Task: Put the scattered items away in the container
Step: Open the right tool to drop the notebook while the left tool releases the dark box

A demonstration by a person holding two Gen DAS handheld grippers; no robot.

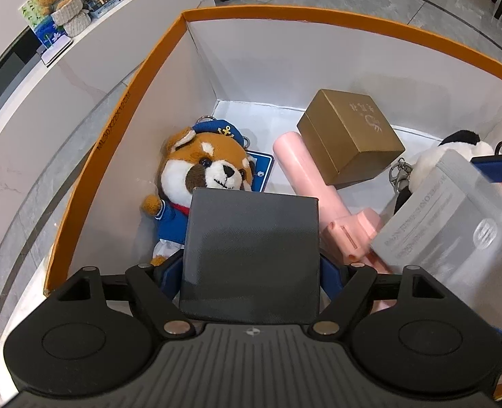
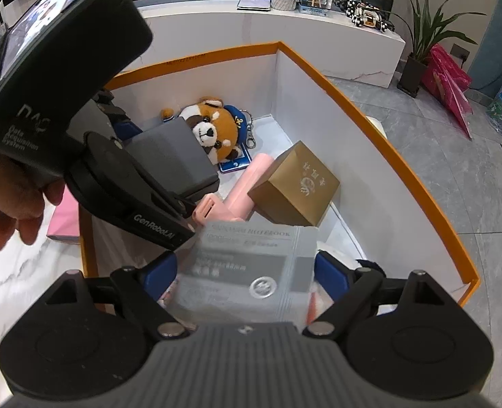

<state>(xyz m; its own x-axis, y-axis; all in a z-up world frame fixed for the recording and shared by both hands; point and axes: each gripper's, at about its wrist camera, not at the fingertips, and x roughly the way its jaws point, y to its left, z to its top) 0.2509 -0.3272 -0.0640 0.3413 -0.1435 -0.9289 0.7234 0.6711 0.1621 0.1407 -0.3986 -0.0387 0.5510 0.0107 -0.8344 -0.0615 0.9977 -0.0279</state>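
- A grey tiled floor (image 1: 404, 0) and a white marble-look counter (image 1: 132, 34) with small ornaments lie beyond the container (image 1: 285, 12), an open white box with an orange rim.
- Already lying inside it: a red panda plush (image 1: 203, 166) in a sailor cap at 9 o'clock, a pink handled tube (image 1: 298, 170) at the centre, a gold box (image 1: 349, 139) at 1 o'clock and a black-and-white plush (image 1: 455, 149) at 3 o'clock.
- The left gripper (image 1: 251, 268) points steeply down into the container. Its jaws stand wide, with a dark grey box (image 1: 251, 244) filling the gap edge to edge, and by the look of it they are clamped on that box.
- That box hangs directly over the red panda's body, so released here it would land on the plush.
- The right gripper (image 2: 244, 272) has its jaws just as wide around a grey notebook (image 2: 244, 265). The notebook is smeared while the fingers are sharp, so I cannot tell whether the pads press on it.
- The notebook's long axis runs from 6 to 12 o'clock, away from the fingers. It sits above the pink tube's handle and the 3 o'clock plush.
- Both held items are inside the rim line, each nearest its own gripper.
- Writing: "NOTEBOOK" on the grey cover; "GenRobot.AI" and "Data Acquisition System" on the left gripper's housing; a size code on the orange rim, roughly "ML 30X22X12CM"; gilt characters on the gold box that I cannot read.
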